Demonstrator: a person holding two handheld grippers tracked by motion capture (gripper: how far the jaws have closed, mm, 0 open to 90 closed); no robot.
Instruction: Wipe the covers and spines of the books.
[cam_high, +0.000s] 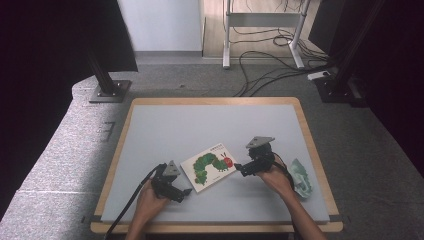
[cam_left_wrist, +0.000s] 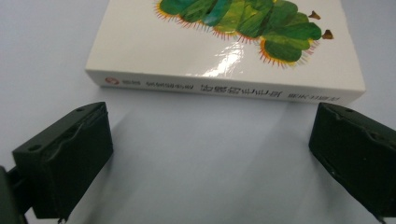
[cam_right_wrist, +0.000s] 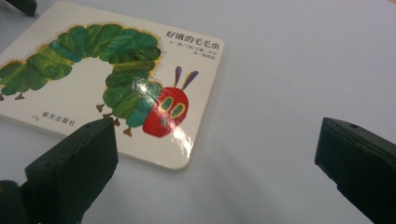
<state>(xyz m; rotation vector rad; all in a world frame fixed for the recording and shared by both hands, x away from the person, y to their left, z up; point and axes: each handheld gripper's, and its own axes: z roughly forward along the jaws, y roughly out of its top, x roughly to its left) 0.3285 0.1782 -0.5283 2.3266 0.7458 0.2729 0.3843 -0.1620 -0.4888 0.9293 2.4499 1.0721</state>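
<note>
L gripper (cam_left_wrist: 210, 154) jaws wide, empty, facing book (cam_left_wrist: 224, 51) spine, R gripper (cam_right_wrist: 215, 172) wide, empty, by caterpillar cover, high view adds teal cloth (cam_high: 301, 180).

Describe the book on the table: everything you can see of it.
The book is a thick board book with a glossy white cover bearing a green caterpillar with a red head, a printed title and rounded corners. Its white spine carries print. It lies closed and flat, cover up, skewed on the grey table. Nothing but the table touches it.

"好饿的毛毛虫" is printed on the top corner of the book (cam_right_wrist: 112, 88) cover. Small words below it and on the spine are too tiny to be read.
</note>
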